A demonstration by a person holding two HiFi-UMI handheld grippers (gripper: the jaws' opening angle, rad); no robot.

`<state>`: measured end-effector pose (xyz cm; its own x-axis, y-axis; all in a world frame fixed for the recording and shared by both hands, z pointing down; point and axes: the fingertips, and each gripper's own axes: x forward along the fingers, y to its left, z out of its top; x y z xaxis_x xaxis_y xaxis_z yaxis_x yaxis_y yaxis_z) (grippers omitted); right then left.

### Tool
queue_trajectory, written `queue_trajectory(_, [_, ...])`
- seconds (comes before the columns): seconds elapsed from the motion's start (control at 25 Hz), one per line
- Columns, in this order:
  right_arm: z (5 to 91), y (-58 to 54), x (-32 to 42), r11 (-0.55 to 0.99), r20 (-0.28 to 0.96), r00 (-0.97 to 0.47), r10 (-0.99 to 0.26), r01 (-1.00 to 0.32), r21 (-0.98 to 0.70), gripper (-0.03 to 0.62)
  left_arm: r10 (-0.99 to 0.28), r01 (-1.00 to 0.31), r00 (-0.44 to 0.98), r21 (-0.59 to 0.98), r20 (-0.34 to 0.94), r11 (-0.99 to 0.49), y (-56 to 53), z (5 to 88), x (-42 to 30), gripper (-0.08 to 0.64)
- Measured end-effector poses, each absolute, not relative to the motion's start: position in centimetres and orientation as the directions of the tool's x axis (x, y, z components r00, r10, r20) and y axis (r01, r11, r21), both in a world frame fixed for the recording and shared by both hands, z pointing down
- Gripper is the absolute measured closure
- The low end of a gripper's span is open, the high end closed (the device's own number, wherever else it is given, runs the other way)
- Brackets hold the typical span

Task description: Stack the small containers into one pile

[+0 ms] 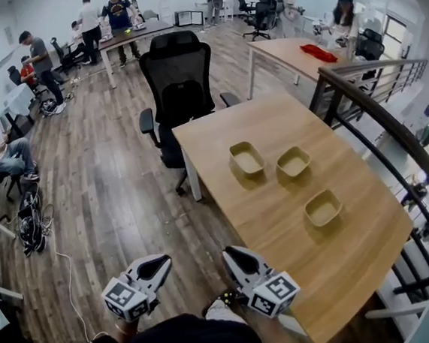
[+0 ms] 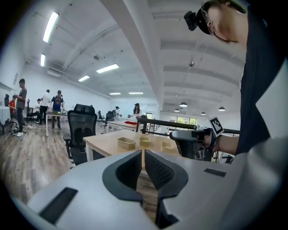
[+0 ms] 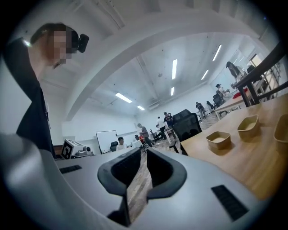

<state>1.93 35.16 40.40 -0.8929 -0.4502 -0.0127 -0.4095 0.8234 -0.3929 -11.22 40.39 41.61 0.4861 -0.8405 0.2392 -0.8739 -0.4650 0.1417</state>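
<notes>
on the table (image 1: 355,225), three separate containers (image 1: 293,161), well beyond closed left gripper (image 1: 161,264) and closed right gripper (image 1: 234,255)

This is an open-plan office. Ahead of the left fingers (image 2: 127,173), a black mesh office chair (image 2: 83,130) stands at a pale wooden tabletop (image 2: 105,143) on a wood-plank floor (image 2: 31,157). Farther beyond them, people (image 2: 57,101) gather round another desk (image 2: 53,115). Strip lights (image 2: 50,26) line the white ceiling above. Past the right fingers (image 3: 118,173), a whiteboard (image 3: 106,139) shows against the far wall.
</notes>
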Motion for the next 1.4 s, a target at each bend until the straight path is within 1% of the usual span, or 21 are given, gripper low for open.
queue_trajectory(0.2, [40.6, 30.6, 2.2, 0.817, -0.033, -0.889, -0.456, -0.404, -0.411, 0.558, -0.832, -0.856, 0.516, 0.123, 0.202, -0.502, 34.0, 39.7, -9.6, 0.535])
queue_trajectory(0.36, [40.6, 28.3, 3.7, 0.806, -0.037, -0.871, -0.491, -0.437, -0.398, 0.558, -0.797, -0.829, 0.559, 0.123, 0.230, -0.546, 30.6, 39.6, -7.5, 0.535])
queue_trajectory(0.6, [42.2, 24.4, 5.5, 0.769, -0.039, -0.839, -0.542, -0.477, -0.425, 0.558, -0.746, -0.787, 0.609, 0.092, 0.270, -0.610, 25.7, 39.9, -4.9, 0.535])
queue_trajectory(0.72, [42.6, 23.6, 6.3, 0.764, -0.046, -0.830, -0.555, -0.487, -0.424, 0.558, -0.726, -0.766, 0.632, 0.076, 0.271, -0.638, 24.2, 40.2, -3.6, 0.535])
queue_trajectory(0.84, [41.9, 22.7, 6.8, 0.769, -0.081, -0.825, -0.559, -0.480, -0.423, 0.558, -0.699, -0.732, 0.669, 0.055, 0.253, -0.680, 22.5, 39.7, -1.6, 0.535])
queue_trajectory(0.96, [40.9, 22.9, 7.9, 0.757, -0.113, -0.807, -0.579, -0.482, -0.441, 0.558, -0.646, -0.684, 0.713, 0.068, 0.272, -0.726, 22.1, 39.9, 0.7, 0.535])
queue_trajectory(1.08, [41.4, 23.4, 9.5, 0.724, -0.098, -0.774, -0.626, -0.530, -0.441, 0.558, -0.595, -0.643, 0.746, 0.089, 0.299, -0.761, 21.8, 41.1, 2.6, 0.535])
queue_trajectory(1.2, [42.0, 23.2, 11.7, 0.677, -0.070, -0.730, -0.680, -0.589, -0.441, 0.558, -0.539, -0.588, 0.791, 0.116, 0.288, -0.800, 20.7, 41.3, 5.0, 0.535])
queue_trajectory(1.32, [42.2, 22.8, 13.2, 0.643, -0.042, -0.694, -0.719, -0.641, -0.420, 0.558, -0.480, -0.517, 0.837, 0.094, 0.262, -0.851, 19.9, 40.6, 7.2, 0.535])
queue_trajectory(1.4, [42.1, 22.1, 13.4, 0.624, -0.040, -0.670, -0.742, -0.667, -0.407, 0.558, -0.450, -0.486, 0.851, 0.082, 0.271, -0.870, 19.0, 41.0, 7.7, 0.535])
